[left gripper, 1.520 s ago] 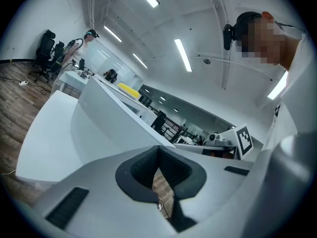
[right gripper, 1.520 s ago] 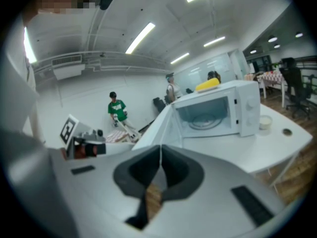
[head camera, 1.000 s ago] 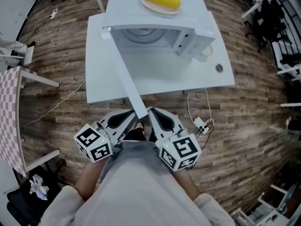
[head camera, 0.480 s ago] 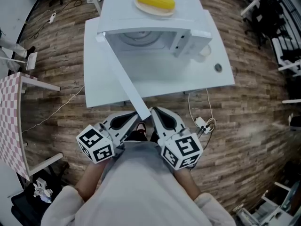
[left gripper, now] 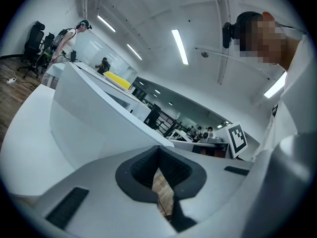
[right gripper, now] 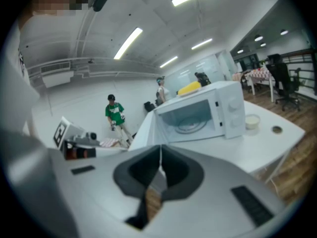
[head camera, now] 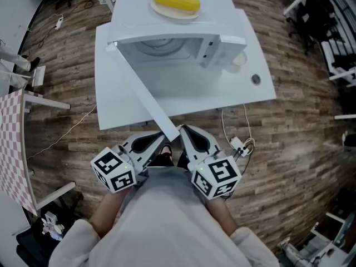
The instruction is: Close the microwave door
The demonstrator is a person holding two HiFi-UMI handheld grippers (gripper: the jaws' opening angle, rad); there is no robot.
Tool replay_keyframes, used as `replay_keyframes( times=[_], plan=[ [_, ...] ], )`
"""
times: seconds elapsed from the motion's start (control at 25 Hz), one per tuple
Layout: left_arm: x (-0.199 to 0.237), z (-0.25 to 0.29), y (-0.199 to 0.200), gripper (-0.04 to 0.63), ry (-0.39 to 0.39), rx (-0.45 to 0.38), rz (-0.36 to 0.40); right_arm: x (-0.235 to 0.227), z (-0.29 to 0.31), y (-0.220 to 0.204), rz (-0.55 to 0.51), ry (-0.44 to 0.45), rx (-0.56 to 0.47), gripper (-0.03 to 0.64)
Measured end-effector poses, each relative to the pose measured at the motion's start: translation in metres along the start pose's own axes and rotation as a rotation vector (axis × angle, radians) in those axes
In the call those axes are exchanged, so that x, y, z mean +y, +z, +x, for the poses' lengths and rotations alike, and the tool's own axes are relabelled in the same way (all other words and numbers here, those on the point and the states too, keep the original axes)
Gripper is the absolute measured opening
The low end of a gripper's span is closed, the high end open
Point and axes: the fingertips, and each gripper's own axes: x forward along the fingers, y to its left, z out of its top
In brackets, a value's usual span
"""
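- The microwave [head camera: 178, 35] stands on the white desk [head camera: 233, 88] with its door [head camera: 142, 90] swung wide open, the free edge reaching out past the desk's front
- The left tool [head camera: 162, 141] and right tool [head camera: 182, 132] sit low by the person's body, on either side of that edge; whether they touch it cannot be told
- Each tool's jaws are pressed together with nothing between them
- A yellow corn cob [head camera: 176, 3] on a plate [head camera: 167, 13] rests on the microwave's top
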Motion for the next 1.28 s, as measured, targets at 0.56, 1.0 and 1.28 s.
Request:
replay_keyframes(
  times=[0.56, 1.0, 1.28],
  plan=[
    [-0.001, 0.026, 0.007, 0.018, -0.018, 0.009, -0.005, -0.025, -0.001, 0.011, 0.014, -0.021, -0.001, 0.023],
    [0.0, 0.038, 0.01, 0.018, -0.018, 0.01, -0.005, -0.036, 0.007, 0.008, 0.016, 0.001, 0.022, 0.023],
    [-0.003, 0.052, 0.017, 0.019, -0.009, -0.004, -0.004, -0.048, 0.007, 0.015, -0.016, 0.019, 0.045, 0.023]
  ],
)
